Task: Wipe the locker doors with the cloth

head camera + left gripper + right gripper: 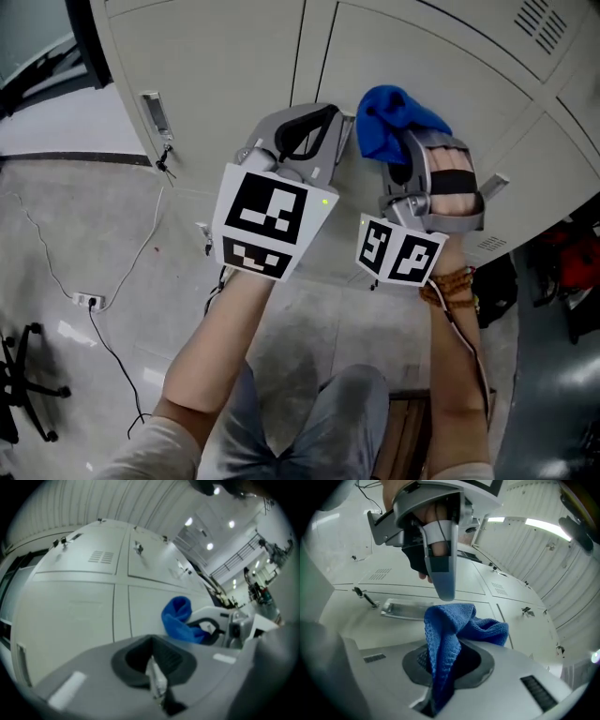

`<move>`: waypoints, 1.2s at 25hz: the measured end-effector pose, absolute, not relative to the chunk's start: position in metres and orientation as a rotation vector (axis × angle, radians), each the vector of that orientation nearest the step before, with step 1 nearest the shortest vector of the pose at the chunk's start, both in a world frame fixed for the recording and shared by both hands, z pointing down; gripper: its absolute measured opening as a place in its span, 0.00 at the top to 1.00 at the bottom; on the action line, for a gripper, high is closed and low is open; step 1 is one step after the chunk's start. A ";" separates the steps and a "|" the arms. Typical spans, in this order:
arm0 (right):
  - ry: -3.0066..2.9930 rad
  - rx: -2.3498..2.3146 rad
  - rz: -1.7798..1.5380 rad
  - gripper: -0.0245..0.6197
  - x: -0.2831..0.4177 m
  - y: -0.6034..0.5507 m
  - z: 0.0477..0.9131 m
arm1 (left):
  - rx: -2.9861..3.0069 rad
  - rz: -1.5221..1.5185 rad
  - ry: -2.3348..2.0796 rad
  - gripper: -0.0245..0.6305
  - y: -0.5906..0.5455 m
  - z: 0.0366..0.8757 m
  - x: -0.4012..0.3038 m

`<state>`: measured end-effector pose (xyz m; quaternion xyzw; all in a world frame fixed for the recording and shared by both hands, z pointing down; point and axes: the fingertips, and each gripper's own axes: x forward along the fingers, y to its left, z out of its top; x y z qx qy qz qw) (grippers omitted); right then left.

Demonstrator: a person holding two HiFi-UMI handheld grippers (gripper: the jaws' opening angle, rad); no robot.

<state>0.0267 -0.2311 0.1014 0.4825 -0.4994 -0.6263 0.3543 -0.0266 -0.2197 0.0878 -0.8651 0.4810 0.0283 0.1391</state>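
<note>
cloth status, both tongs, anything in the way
Left tongs shut, empty. Right tongs shut on blue cloth, up at locker door; contact unclear. Door handle close beside cloth.

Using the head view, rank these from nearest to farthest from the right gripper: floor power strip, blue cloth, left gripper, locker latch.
1. Blue cloth: pinched in the right gripper.
2. Left gripper: just beside it, to the left.
3. Locker latch: farther left, on the door.
4. Power strip: far left, down on the floor.
</note>
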 end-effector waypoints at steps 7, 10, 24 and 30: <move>-1.239 1.315 -1.687 0.89 0.024 -0.229 0.013 | -2.444 0.131 1.339 0.96 -0.214 0.018 -0.013; -1.238 1.353 -1.687 0.89 0.035 -0.227 -0.005 | -2.436 0.135 1.316 0.96 -0.212 0.005 -0.002; -1.281 1.378 -1.616 0.89 0.061 -0.227 0.084 | -2.495 0.043 1.322 0.96 -0.213 0.079 0.014; -1.314 1.319 -1.584 0.89 0.058 -0.229 0.167 | -2.552 -0.020 1.343 0.96 -0.213 0.140 0.011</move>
